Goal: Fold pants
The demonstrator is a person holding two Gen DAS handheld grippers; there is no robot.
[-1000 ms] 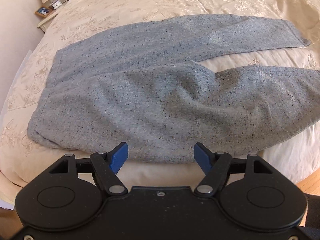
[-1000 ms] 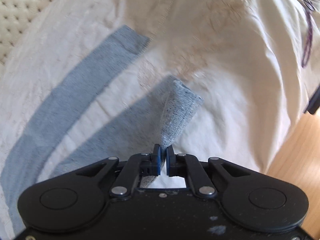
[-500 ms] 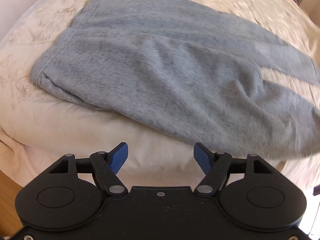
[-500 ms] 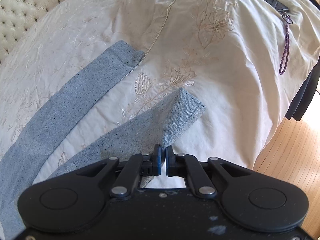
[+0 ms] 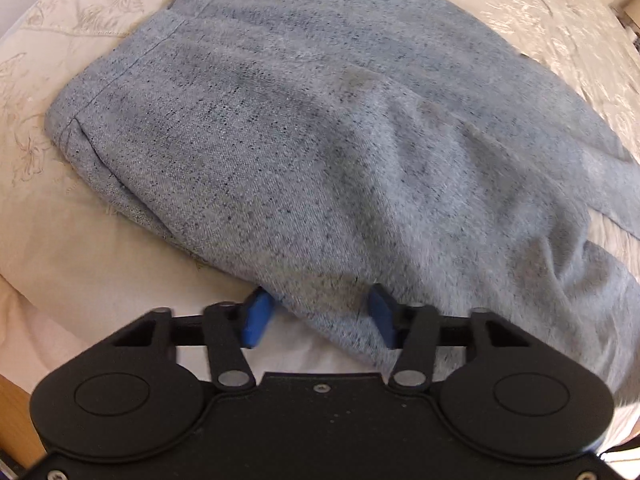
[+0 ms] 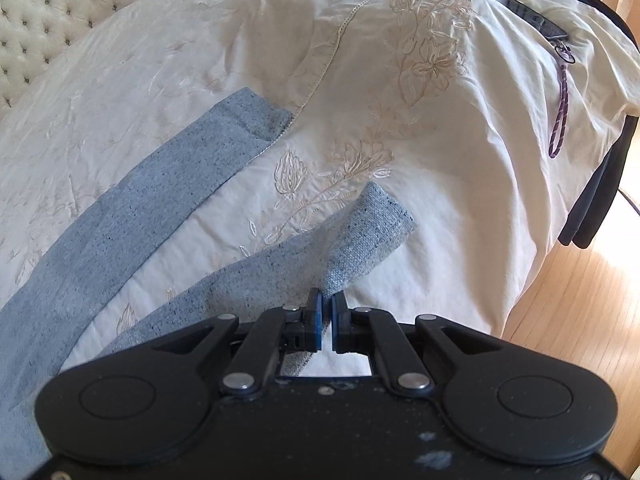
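Grey speckled pants (image 5: 320, 128) lie on a cream embroidered bedspread (image 5: 72, 240). In the left wrist view the waistband (image 5: 120, 68) is at the upper left and the near edge of the cloth lies between the blue pads of my open left gripper (image 5: 320, 314). In the right wrist view my right gripper (image 6: 327, 312) is shut on the near leg's cuff (image 6: 368, 236), which rises a little off the bed. The far leg (image 6: 160, 184) lies flat to the left, its cuff (image 6: 256, 116) further back.
A dark phone (image 6: 520, 10) with a purple strap (image 6: 560, 120) lies at the bed's right edge, beside dark clothing (image 6: 600, 200). Wooden floor (image 6: 580, 300) is to the right. A tufted headboard (image 6: 60, 8) is at the far left.
My left gripper has moved in low to the pants' near edge, and the cloth now lies between its pads. My right gripper keeps its hold on the cuff, which now lies lower.
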